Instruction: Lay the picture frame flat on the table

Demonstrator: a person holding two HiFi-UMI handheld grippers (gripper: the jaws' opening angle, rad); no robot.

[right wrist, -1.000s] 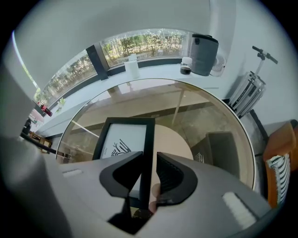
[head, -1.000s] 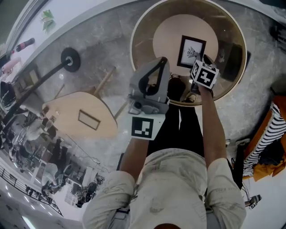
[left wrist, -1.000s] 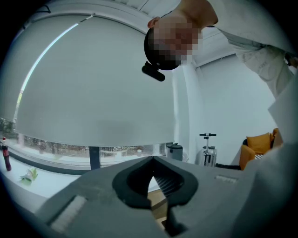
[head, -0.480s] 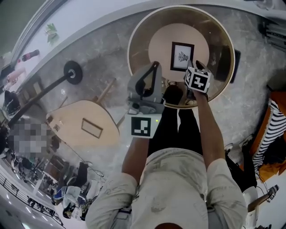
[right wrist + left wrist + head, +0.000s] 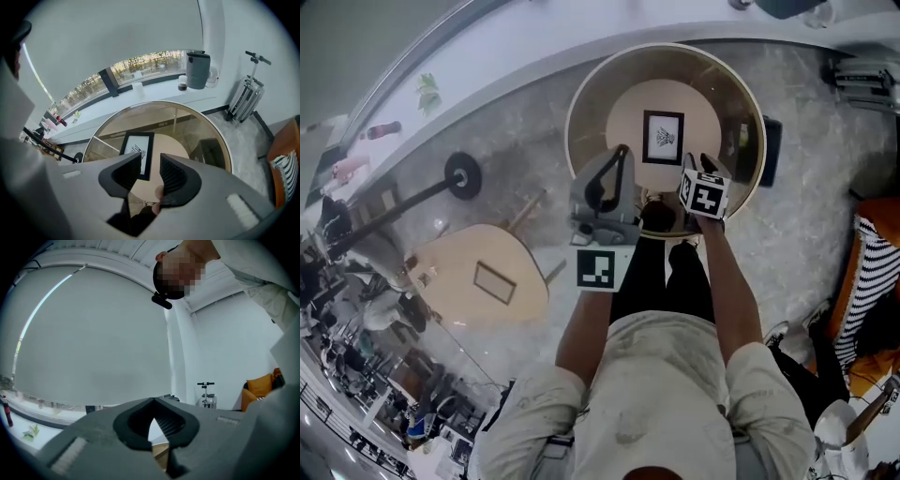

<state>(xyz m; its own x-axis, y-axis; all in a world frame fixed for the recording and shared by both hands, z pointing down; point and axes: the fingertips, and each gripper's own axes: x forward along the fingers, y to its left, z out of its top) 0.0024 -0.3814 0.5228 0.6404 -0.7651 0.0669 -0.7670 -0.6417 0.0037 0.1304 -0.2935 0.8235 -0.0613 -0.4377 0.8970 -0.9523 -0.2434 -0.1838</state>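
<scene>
Picture frame (image 5: 664, 138), head view: lying flat and face up on the round glass table (image 5: 598, 101), close to the centre, over the pale base disc seen through the glass, well apart from the rim. Judged as already laid down; no further placing called for. Left gripper (image 5: 622, 155): held above the near-left rim, clear of the frame. Right gripper (image 5: 696, 167): held above the near rim, on the near side of the frame, not touching it.

Left gripper view: aimed level across the room at a drawn blind, away from the table. Left gripper (image 5: 153, 400) pressed together at the tips, nothing pinched. No frame in sight here.

Right gripper view: looking steeply down onto the table (image 5: 192, 119). Right gripper (image 5: 151, 171) spread wide, having just been opening, nothing between the pads. Frame (image 5: 137, 149) seen well beyond the left-hand jaw, flat on the glass.

Hazards from here, as judgement:
- Lowering the right gripper over the same spot: likely to clip the near edge of the frame and push it across the smooth glass.
- Sweeping either gripper low while withdrawing: same result, or a knock on the glass top.
- Avoid both by lifting clear before moving sideways.
</scene>
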